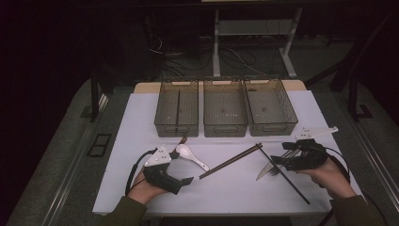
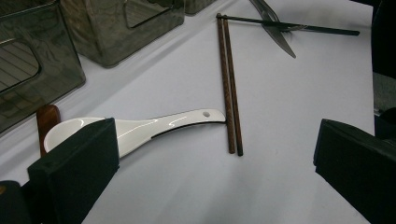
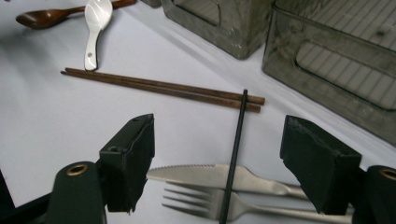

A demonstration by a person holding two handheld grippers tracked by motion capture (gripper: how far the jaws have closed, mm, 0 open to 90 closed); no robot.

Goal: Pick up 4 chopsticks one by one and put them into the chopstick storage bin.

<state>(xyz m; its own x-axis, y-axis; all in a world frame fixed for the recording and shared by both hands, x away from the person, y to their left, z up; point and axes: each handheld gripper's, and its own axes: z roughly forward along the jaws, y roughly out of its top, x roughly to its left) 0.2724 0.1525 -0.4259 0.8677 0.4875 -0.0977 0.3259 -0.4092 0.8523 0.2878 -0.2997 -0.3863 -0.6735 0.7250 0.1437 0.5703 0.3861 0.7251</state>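
Sorting scene on a white table [image 1: 141, 188], seen from above and along each claw.

Right claw [image 1: 277, 160] — its jaws stand wide apart with nothing pressed between the pads. It hangs low over a steel knife [image 3: 210, 175] and a fork [image 3: 205, 205], which lie side by side on the table between the jaws as the right gripper view shows them; the pads touch neither. A single black chopstick [image 3: 236, 149] lies across both pieces of cutlery, its far end just reaching a pair of brown chopsticks [image 3: 163, 87].

Left claw [image 1: 190, 180] — also wide, empty, held near the table's front edge. In the left gripper view its left pad stands in front of the bowl of a white ceramic spoon [image 2: 168, 123], whose handle end meets the brown chopsticks [image 2: 229, 84]. A dark wooden spoon [image 3: 46, 17] lies just beyond the white one.

Three grey see-through bins [image 1: 225, 113] stand in a row at the far side of the table; the left bin holds one thin dark stick.
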